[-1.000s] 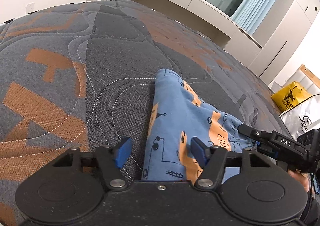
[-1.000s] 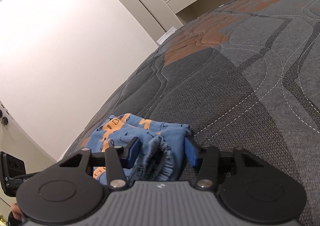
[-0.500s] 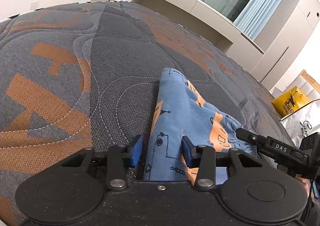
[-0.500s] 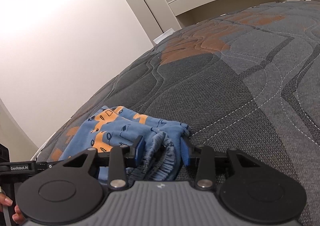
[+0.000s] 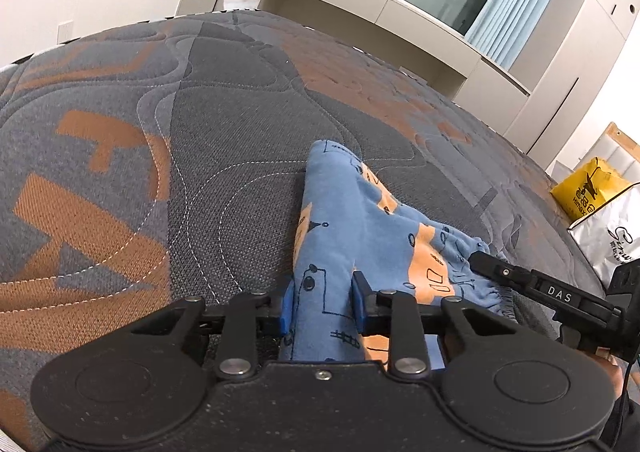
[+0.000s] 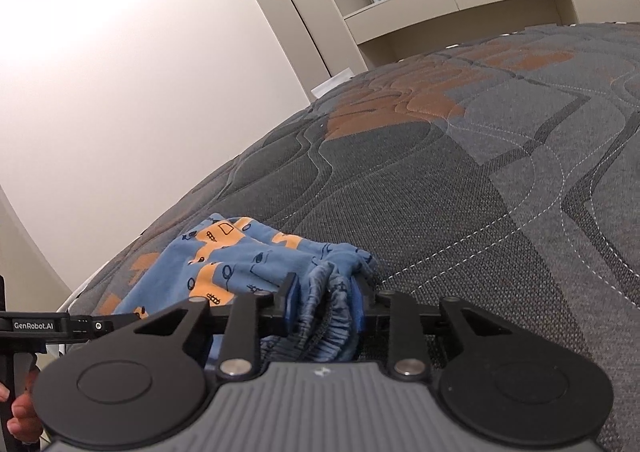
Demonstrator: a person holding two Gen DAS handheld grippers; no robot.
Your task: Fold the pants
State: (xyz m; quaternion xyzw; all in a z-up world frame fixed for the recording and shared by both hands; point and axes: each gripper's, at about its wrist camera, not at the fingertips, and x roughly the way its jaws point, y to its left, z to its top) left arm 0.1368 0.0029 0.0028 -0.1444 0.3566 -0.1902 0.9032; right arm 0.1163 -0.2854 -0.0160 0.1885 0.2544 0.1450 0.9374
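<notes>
Small blue pants (image 5: 352,220) with orange and black print lie bunched on a grey and orange quilted mattress (image 5: 224,124). My left gripper (image 5: 322,302) is shut on a fold of the pants near their leg end. My right gripper (image 6: 326,302) is shut on the gathered elastic waistband (image 6: 328,292). The pants also show in the right wrist view (image 6: 236,264). The right gripper also shows at the right of the left wrist view (image 5: 480,260), on the waistband. The left gripper's finger shows at the left of the right wrist view (image 6: 100,326).
The mattress (image 6: 480,188) stretches far ahead and to both sides. A yellow bag (image 5: 588,192) and a silver bag (image 5: 612,236) stand beside the bed at the right. A window ledge (image 5: 380,12) and cabinets lie beyond the far edge.
Both grippers have closed from open onto the pants: the left on the leg fold, the right on the waistband. Both have tilted up slightly.
</notes>
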